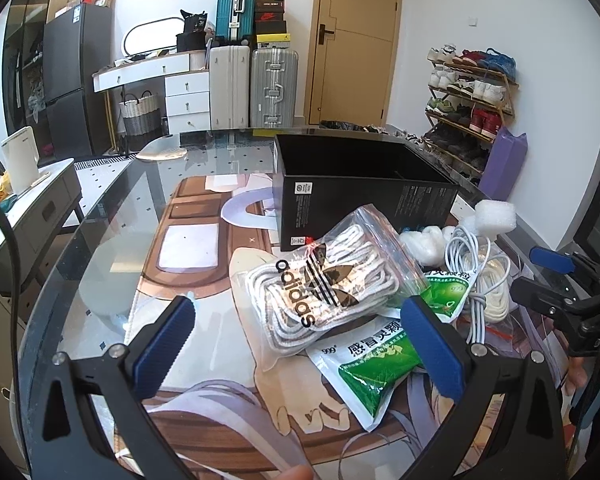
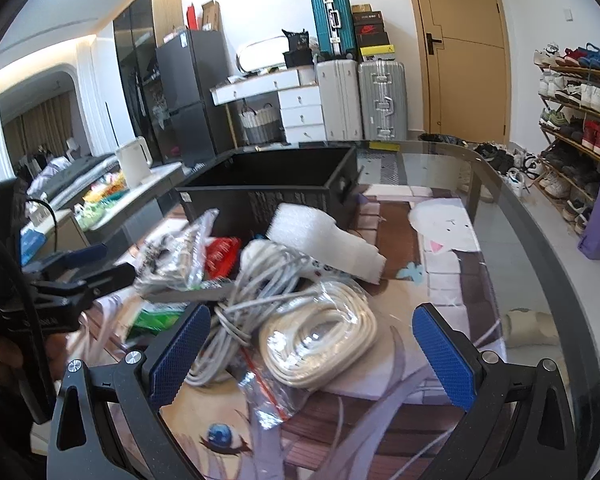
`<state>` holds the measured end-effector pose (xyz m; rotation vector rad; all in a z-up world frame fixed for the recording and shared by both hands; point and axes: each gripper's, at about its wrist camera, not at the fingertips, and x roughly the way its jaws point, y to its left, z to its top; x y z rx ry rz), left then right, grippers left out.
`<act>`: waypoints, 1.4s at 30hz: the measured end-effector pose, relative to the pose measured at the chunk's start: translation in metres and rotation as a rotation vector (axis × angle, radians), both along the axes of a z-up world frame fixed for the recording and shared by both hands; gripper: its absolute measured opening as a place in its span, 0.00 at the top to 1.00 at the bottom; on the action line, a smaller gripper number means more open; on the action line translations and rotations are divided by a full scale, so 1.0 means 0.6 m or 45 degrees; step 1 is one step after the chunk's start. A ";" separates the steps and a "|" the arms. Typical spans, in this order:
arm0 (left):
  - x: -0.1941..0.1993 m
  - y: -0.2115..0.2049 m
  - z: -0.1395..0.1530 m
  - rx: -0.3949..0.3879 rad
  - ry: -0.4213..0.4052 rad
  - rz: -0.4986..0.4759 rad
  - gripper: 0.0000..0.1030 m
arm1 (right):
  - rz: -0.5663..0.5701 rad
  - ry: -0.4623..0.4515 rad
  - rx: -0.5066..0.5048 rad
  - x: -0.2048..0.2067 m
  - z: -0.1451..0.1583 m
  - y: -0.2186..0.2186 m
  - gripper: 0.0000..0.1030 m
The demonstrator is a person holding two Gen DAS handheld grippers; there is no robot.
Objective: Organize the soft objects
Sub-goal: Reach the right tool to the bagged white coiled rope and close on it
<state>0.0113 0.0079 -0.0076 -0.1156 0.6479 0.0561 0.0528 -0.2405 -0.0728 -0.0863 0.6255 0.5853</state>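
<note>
Lying on the table (image 1: 100, 240) before the black box (image 1: 364, 184), the bag of laces (image 1: 324, 280) looks light, soft and slippery; pinching its middle seems best. The left gripper (image 1: 296, 312) and right gripper (image 2: 312, 320) both gape wide, holding nothing

Left gripper (image 1: 298, 324) held low over the surface, jaws spread wide, blue pads (image 1: 162, 346) facing each other, nothing clamped. Right gripper (image 2: 310, 346) likewise low, jaws wide apart, empty, just beside the left. Bare fingers (image 1: 580, 372) wrapped around its handle.
</note>
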 end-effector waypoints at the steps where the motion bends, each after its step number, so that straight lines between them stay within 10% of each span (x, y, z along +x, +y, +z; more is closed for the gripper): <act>1: 0.000 -0.002 0.000 0.001 0.003 -0.003 0.00 | -0.013 0.005 -0.027 0.002 -0.002 0.000 0.00; 23: 0.006 -0.017 -0.008 0.037 0.059 -0.019 0.00 | 0.241 0.204 -0.395 0.074 -0.052 0.070 0.00; 36: 0.014 -0.022 -0.010 0.057 0.090 -0.023 0.00 | 0.312 0.251 -0.379 0.098 -0.056 0.085 0.01; 42: 0.014 -0.027 -0.010 0.066 0.098 -0.027 0.00 | 0.357 0.220 -0.356 0.081 -0.050 0.075 0.23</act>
